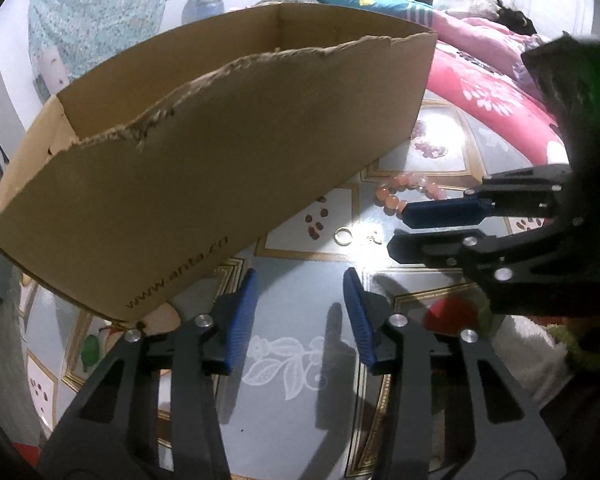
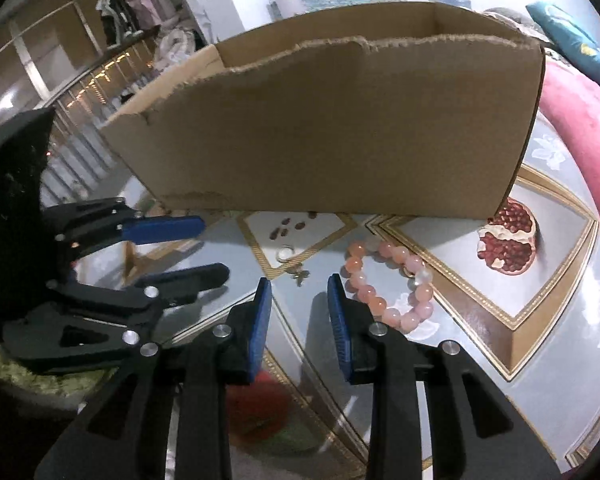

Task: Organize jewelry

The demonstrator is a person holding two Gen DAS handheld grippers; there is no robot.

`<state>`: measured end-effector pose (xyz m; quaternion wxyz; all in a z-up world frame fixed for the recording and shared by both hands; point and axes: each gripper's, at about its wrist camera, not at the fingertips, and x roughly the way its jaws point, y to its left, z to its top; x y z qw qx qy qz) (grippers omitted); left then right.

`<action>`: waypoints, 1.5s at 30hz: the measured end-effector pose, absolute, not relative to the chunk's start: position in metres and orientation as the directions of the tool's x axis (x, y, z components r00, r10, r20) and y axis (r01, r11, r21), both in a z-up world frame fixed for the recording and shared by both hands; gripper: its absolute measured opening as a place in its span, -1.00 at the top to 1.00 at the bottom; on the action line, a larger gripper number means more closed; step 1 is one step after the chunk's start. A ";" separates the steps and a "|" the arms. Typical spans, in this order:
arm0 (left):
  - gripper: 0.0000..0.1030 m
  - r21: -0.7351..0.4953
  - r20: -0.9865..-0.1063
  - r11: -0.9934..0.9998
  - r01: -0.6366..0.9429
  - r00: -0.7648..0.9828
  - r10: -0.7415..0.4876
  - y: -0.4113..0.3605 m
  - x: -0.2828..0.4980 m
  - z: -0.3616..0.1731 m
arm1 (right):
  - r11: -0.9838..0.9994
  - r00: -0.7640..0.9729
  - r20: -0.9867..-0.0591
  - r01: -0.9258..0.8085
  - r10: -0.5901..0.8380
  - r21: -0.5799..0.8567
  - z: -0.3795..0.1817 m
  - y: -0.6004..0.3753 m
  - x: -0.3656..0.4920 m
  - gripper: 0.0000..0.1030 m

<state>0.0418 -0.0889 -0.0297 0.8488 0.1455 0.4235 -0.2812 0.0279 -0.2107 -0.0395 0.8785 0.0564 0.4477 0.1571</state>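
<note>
Your left tool (image 1: 300,316) and right tool (image 2: 298,312) both gape, gripping nothing. One pink bead bracelet (image 2: 388,284) and one small gold ring (image 1: 343,236) lie mid-frame on the glossy patterned table (image 2: 560,280), before the torn-edged brown cardboard box (image 2: 332,128).

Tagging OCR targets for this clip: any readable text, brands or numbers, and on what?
"www.anta.cn": printed along the lower edge of the cardboard box, near wall, left wrist view.
In the right wrist view, that wall shows no print.
No other text is readable in either view.
</note>
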 end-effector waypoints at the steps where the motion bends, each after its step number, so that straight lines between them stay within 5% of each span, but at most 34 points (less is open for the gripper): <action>1: 0.29 0.001 -0.803 0.801 0.598 0.479 -0.356 -0.088 0.043 -0.031 | 0.947 0.554 -0.769 -0.225 0.319 0.231 -0.041 -0.208 0.029 0.44; 16: 0.56 -0.054 -0.803 0.802 0.594 0.452 -0.389 -0.080 0.044 -0.037 | 0.955 0.591 -0.771 -0.287 0.235 0.071 -0.037 -0.176 0.040 0.87; 45: 0.56 0.027 -0.804 0.739 0.673 0.454 -0.385 -0.115 0.058 -0.038 | 0.944 0.585 -0.742 -0.242 0.327 0.225 -0.031 -0.225 0.024 0.93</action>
